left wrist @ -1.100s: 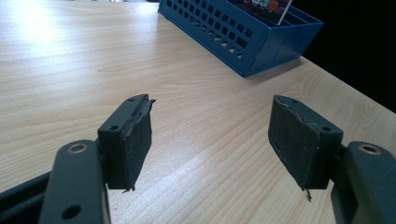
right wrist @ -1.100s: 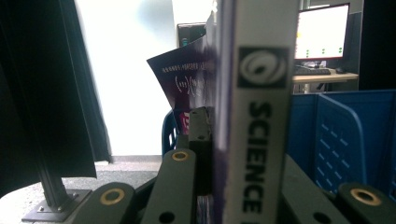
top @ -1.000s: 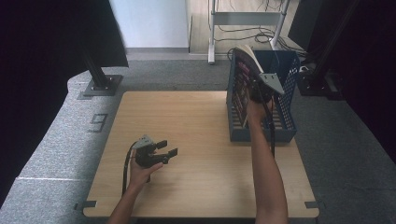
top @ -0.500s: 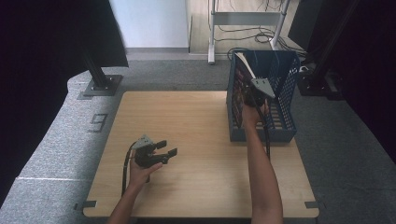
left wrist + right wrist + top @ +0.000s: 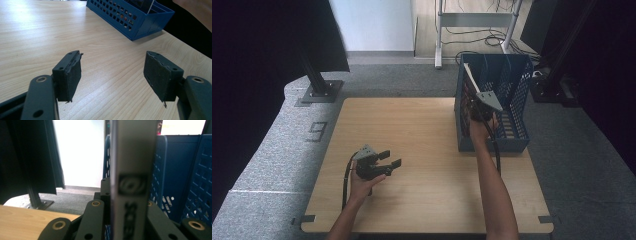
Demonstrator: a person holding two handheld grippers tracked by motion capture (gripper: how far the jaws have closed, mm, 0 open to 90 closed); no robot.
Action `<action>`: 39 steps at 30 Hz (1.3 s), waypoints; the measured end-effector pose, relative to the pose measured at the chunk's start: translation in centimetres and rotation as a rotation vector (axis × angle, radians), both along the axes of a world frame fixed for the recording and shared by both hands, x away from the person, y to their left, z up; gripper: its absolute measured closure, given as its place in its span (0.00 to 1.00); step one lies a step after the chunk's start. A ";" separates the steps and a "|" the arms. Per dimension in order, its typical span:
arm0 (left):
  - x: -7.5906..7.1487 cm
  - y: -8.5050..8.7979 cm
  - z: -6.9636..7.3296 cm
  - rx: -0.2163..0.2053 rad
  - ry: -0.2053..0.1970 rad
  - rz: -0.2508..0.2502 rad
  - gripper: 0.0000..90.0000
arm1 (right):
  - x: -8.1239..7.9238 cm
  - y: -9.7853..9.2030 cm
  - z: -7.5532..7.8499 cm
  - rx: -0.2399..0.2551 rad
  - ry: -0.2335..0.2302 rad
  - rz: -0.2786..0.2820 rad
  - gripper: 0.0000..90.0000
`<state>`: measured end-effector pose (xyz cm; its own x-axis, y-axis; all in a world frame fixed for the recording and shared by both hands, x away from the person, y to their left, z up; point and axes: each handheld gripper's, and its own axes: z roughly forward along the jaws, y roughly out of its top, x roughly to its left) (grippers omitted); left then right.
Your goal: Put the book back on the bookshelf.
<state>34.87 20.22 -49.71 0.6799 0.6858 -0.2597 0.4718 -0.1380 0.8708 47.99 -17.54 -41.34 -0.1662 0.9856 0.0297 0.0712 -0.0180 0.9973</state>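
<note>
Grey carpeted floor (image 5: 267, 155), dark curtains at the sides, white wall at the back; in the middle we have a light wooden surface (image 5: 422, 130). At its far right edge stands a blue perforated plastic file rack (image 5: 517, 107) with upright dividers.

Right tongs (image 5: 473, 102) sit over the rack's left compartment, hand behind them at the rack's front wall. In the right gripper view we see them clamped on a thin flat book or case with a pale spine and dark printed lettering (image 5: 132, 182), held upright and edge-on between the pads; rack walls are right behind it. In the high view the same item (image 5: 468, 82) shows as a thin pale edge slanting inside the rack's left side. We cannot tell if its lower end touches the rack floor.

Left tongs (image 5: 388, 159) rest low on the near left part of the surface, well apart from the rack, pointing right. In the left gripper view (image 5: 112, 75) the pads (image 5: 72, 75) stand wide with bare wood between them.
</note>
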 end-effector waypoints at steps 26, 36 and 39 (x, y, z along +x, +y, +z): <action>-0.1 0.0 0.1 0.001 -0.005 0.001 0.34 | 0.1 -0.2 -0.5 -0.032 0.139 -0.007 0.91; 0.0 0.4 0.2 -0.007 -0.002 0.010 0.34 | 1.1 -0.5 -0.8 -0.003 0.095 -0.068 0.91; 0.0 0.6 0.2 -0.012 -0.004 0.014 0.34 | 1.4 -0.5 -0.7 0.002 0.078 -0.079 0.91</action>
<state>34.87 20.80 -49.48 0.6717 0.6917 -0.2654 0.4699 -0.1208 0.8744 49.43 -18.02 -42.02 -0.0853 0.9955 0.0419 0.1472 -0.0290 0.9887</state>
